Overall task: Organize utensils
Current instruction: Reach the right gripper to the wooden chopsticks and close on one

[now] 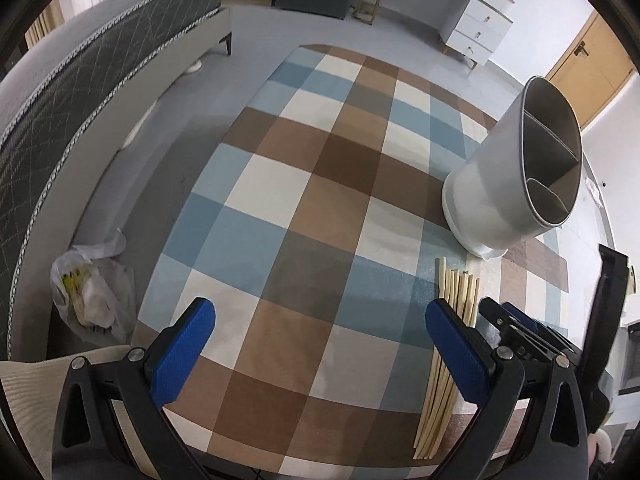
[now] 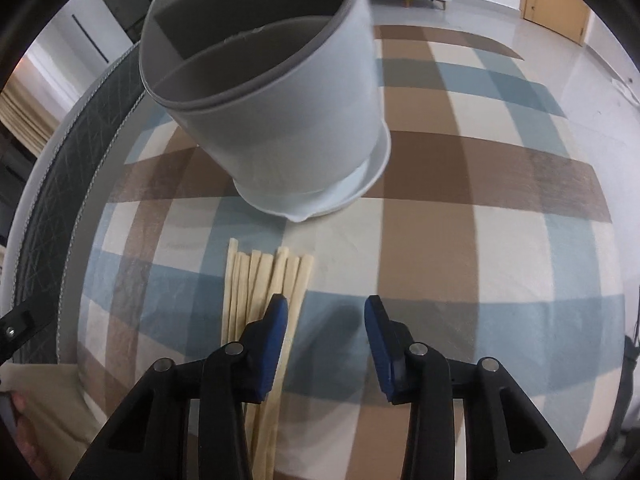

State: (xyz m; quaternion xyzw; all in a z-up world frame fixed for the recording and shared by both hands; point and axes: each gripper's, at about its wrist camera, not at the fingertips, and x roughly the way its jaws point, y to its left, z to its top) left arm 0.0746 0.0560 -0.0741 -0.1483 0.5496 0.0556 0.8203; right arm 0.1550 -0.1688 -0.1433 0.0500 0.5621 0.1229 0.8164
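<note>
A bundle of several pale wooden chopsticks [image 2: 264,284] lies on the checked tablecloth [image 2: 460,240], just in front of a white divided utensil holder [image 2: 280,120] that stands upright. My right gripper [image 2: 326,312] is open and empty; its left finger sits over the right edge of the bundle. In the left wrist view the chopsticks [image 1: 456,292] lie beside my right-hand finger, and the holder [image 1: 508,176] stands beyond them at the right. My left gripper [image 1: 320,316] is wide open and empty above the cloth. The right gripper [image 1: 516,332] shows at the right of that view.
The table [image 1: 304,184] has a rounded edge. A grey bed [image 1: 100,80] runs along the left, with a plastic bag [image 1: 92,292] on the floor beside it. A white drawer unit [image 1: 476,28] and a wooden door [image 1: 592,64] stand at the far side.
</note>
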